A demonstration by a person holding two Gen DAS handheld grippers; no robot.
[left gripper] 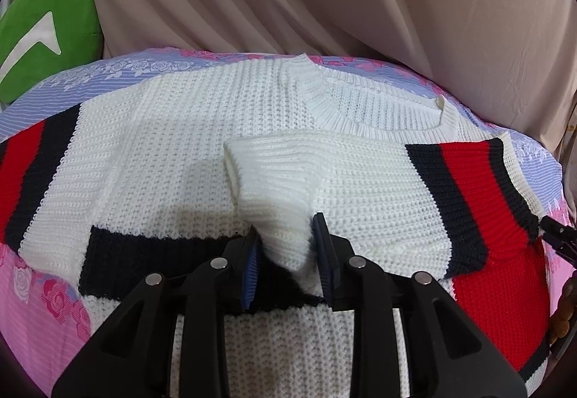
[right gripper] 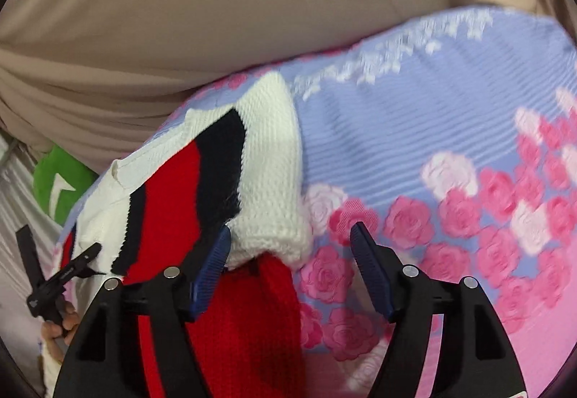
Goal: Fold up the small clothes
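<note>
Jaws of both grippers parted over a white knit sweater [left gripper: 187, 145] with red and navy bands, spread on a floral bedsheet [left gripper: 108, 73].

We see, in the left wrist view, the left gripper [left gripper: 286, 253] at lower centre with its blue pads a narrow way apart; the cuff of the folded-in sleeve [left gripper: 274, 174] rises between them, touching the left-hand pad, though we cannot tell whether both pads press it. We find the sweater's neckline toward the upper right of that frame and the beige drape [left gripper: 324, 1] behind it, with a green cushion [left gripper: 47, 26] at the upper left. In the blurred right wrist view, we see the right gripper [right gripper: 290, 243] standing moderately open, the sweater's white corner just beside its left-hand pad, holding nothing.
</note>
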